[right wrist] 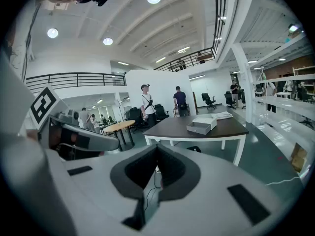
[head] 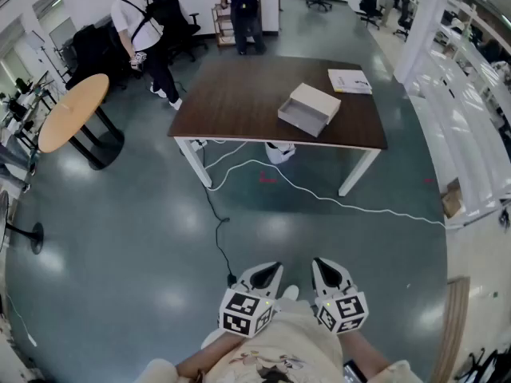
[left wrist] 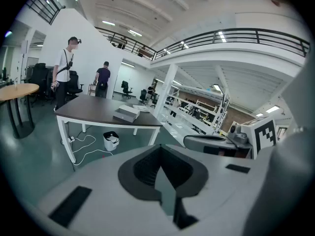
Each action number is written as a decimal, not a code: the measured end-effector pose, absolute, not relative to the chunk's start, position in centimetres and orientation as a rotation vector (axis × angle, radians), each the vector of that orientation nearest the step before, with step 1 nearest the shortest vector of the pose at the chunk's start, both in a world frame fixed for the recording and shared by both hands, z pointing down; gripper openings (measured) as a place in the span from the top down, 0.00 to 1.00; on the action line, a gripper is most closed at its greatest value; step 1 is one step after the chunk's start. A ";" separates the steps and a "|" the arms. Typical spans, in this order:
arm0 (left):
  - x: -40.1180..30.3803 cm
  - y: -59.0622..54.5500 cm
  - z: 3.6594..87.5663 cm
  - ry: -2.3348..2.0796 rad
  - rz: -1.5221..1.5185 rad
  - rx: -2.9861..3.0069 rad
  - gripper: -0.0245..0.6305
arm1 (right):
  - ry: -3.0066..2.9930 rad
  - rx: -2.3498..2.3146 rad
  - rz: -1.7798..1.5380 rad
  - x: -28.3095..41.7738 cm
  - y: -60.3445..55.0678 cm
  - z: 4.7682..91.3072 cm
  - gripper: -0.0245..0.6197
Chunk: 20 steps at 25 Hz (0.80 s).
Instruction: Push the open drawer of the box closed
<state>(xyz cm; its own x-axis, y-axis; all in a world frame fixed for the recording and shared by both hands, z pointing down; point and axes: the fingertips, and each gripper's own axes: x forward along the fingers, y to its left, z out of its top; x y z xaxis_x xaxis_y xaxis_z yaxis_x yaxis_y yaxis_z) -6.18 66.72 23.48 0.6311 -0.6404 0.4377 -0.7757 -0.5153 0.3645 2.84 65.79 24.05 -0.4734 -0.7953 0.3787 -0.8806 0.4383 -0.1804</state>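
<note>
Nothing was done yet. The drawer (head: 302,119) stood open near the desk's (head: 239,94) front edge. The left gripper (head: 267,272) and right gripper (head: 326,268), both pressed together and empty, were well apart from it.

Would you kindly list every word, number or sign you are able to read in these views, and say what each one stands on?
No text here can be read.
On the booklet lying on the table: faint print, too small to read.
On the left gripper's marker cube and the right gripper's marker cube: black-and-white square patterns only, no letters or numbers.
On the box: no print visible.
</note>
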 end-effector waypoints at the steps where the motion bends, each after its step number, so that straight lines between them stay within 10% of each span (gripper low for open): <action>1: -7.2 65.6 23.4 -1.147 0.336 2.316 0.95 | -2.482 1.441 0.508 1.7 64.5 24.1 0.95; 20: -7.9 61.7 26.3 -1.128 0.357 2.280 0.95 | -2.525 1.404 0.548 0.9 61.6 26.3 0.95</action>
<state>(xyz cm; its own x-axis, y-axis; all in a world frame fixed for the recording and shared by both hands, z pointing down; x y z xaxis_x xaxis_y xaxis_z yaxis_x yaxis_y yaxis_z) -7.86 61.66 26.27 0.6093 -0.6422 0.4651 -0.7928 -0.4850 0.3690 0.93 61.63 26.28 -0.5286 -0.7743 0.3480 -0.8489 0.4800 -0.2213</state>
